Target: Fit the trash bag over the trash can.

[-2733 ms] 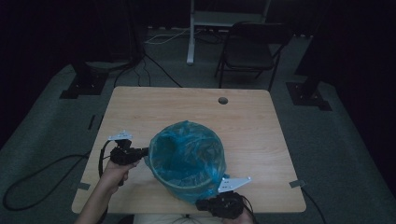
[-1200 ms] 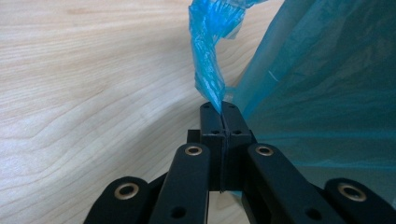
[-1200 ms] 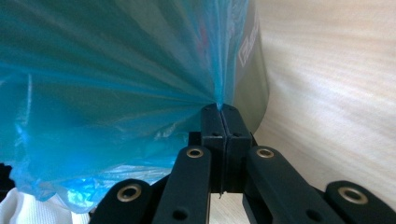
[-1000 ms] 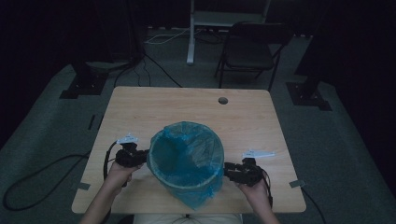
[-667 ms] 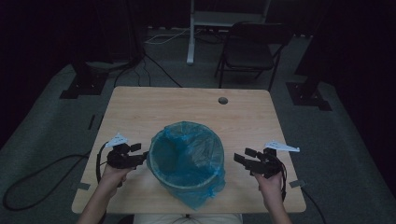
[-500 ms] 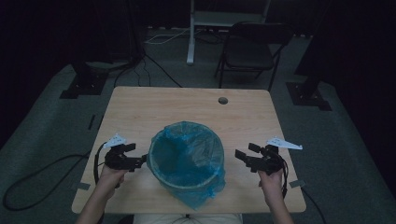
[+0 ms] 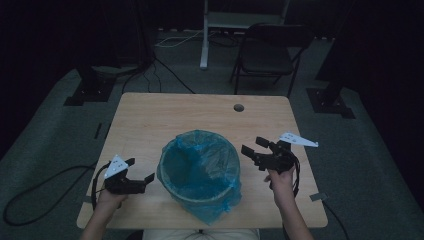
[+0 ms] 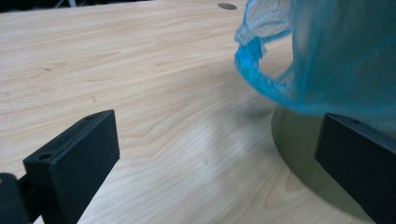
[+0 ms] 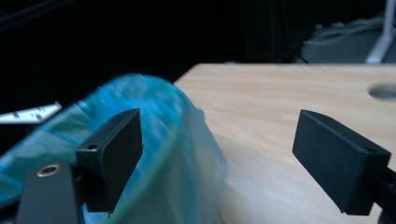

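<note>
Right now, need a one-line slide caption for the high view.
Both open grippers, left and right, flank a bin lined with a blue bag on the wooden table.

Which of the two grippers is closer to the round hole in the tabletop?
Right. The right gripper hovers open just below the hole; the left gripper sits open across the blue-lined bin, near the table's front corner.

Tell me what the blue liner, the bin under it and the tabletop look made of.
Blue liner: thin plastic film, translucent, crinkled, bunched at the rim. Bin: smooth, dull olive-grey wall, probably plastic, possibly painted metal. Tabletop: pale wood-grain surface, matte, likely laminate or veneer; solid wood cannot be ruled out.
</note>
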{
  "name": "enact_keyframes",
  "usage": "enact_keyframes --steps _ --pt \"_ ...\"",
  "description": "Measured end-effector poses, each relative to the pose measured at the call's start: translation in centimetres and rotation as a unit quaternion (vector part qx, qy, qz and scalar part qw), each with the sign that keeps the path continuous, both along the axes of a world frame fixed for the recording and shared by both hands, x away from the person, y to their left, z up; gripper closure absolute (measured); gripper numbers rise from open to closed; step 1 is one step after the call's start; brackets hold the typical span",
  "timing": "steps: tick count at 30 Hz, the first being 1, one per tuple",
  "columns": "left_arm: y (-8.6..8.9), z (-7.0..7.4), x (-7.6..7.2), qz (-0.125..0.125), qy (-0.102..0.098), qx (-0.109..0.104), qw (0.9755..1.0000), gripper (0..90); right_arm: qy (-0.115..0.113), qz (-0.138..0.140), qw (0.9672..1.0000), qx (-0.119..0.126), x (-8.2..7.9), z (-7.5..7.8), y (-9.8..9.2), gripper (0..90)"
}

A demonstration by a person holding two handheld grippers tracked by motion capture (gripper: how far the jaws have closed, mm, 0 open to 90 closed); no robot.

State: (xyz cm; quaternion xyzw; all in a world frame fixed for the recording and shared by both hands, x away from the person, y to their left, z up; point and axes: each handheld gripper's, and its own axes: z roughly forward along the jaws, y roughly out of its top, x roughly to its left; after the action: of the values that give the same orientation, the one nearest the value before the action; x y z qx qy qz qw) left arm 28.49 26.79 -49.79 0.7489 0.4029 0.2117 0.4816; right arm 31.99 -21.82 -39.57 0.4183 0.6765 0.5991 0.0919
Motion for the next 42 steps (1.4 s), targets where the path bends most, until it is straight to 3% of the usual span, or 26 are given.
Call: enact_keyframes --steps 7,10,16,20,22,25,30,31,37,40,42 --pt "1.5 -0.6 -1.6 0.002 -0.012 -0.016 0.9998 0.5 -0.034 0.03 0.9989 -0.006 0.5 2.4 2.4 15.5" --pt "2.2 -0.9 -2.4 0.008 -0.011 -0.008 0.9999 0.5 -0.048 0.065 0.9966 -0.016 0.8 3.8 4.5 15.6" --pt "3.1 -1.2 -3.5 0.019 0.002 0.003 0.9998 0.5 -0.047 0.107 0.9927 -0.031 1.3 5.4 7.4 15.6" --pt "4.0 -1.6 -4.2 0.035 0.004 0.001 0.9994 0.4 -0.05 0.14 0.9886 -0.024 1.8 6.5 9.3 15.5" --pt "4.4 -1.7 -4.5 0.054 0.01 -0.003 0.9985 0.4 -0.049 0.153 0.9867 -0.026 1.9 6.9 10.5 15.5" --pt "4.9 -2.0 -4.7 0.076 0.008 0.0 0.9971 0.3 -0.046 0.184 0.9816 -0.023 2.1 7.2 12.4 15.5" --pt "5.4 -2.1 -4.7 0.09 0.006 0.0 0.9959 0.3 -0.037 0.215 0.9746 -0.051 2.2 6.9 15.3 15.5" --pt "5.4 -2.1 -4.7 0.09 0.006 0.0 0.9959 0.3 -0.037 0.215 0.9746 -0.051 2.2 6.9 15.3 15.5" --pt "5.2 -2.4 -4.8 0.093 0.004 0.02 0.9954 0.3 0.016 0.258 0.9591 -0.115 3.3 5.2 17.4 15.6" --pt "5.2 -2.4 -4.7 0.095 0.002 0.02 0.9953 0.3 0.046 0.273 0.949 -0.151 3.9 4.1 18.1 15.6" --pt "5.2 -2.4 -4.7 0.096 0.002 0.018 0.9952 0.3 0.06 0.27 0.9425 -0.188 4.2 3.4 18.7 15.7"
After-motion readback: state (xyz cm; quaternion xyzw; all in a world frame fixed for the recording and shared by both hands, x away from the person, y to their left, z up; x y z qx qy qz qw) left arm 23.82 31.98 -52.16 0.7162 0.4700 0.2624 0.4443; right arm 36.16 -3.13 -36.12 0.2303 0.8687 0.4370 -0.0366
